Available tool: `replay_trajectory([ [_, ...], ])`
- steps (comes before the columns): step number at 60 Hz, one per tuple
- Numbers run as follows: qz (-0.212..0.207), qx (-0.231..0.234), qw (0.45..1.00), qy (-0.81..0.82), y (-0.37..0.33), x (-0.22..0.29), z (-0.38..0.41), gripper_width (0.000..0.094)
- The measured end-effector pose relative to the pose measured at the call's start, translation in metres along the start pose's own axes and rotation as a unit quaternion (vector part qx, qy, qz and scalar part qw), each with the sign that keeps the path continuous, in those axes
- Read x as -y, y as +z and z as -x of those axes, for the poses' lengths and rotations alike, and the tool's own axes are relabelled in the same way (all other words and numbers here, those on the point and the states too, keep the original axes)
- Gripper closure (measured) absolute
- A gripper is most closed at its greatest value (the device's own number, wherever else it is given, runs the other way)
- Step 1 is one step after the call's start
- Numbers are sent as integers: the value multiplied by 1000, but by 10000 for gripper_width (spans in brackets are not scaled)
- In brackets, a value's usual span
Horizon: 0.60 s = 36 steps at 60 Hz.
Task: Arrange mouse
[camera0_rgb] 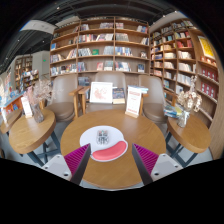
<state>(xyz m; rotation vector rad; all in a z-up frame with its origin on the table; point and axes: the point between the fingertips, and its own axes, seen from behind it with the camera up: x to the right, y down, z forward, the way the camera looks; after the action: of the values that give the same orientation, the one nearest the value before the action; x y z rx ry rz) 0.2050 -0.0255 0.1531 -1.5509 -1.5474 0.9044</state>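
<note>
A white round mouse pad (106, 140) lies on a round wooden table (112, 170), just ahead of my fingers. A red wrist rest (109, 152) sits along its near edge. A small grey-and-white thing (101, 135), perhaps the mouse, rests on the pad's middle; I cannot tell it for certain. My gripper (112, 160) is held above the table with its two fingers wide apart and nothing between them. The pink pads (76, 157) show on the inner faces.
Chairs (152, 105) stand round the table's far side, with display stands (102, 93) behind. Other wooden tables stand to the left (28, 132) and right (190, 130). Bookshelves (100, 48) line the back wall and right side.
</note>
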Motion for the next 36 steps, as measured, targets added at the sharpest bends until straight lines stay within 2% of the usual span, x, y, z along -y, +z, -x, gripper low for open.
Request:
replay_trajectory([
  [18,-29,-19,999,-15,-120,-23,-33,83],
  [36,-19,3,1000,1,-147,-45,-25,82],
])
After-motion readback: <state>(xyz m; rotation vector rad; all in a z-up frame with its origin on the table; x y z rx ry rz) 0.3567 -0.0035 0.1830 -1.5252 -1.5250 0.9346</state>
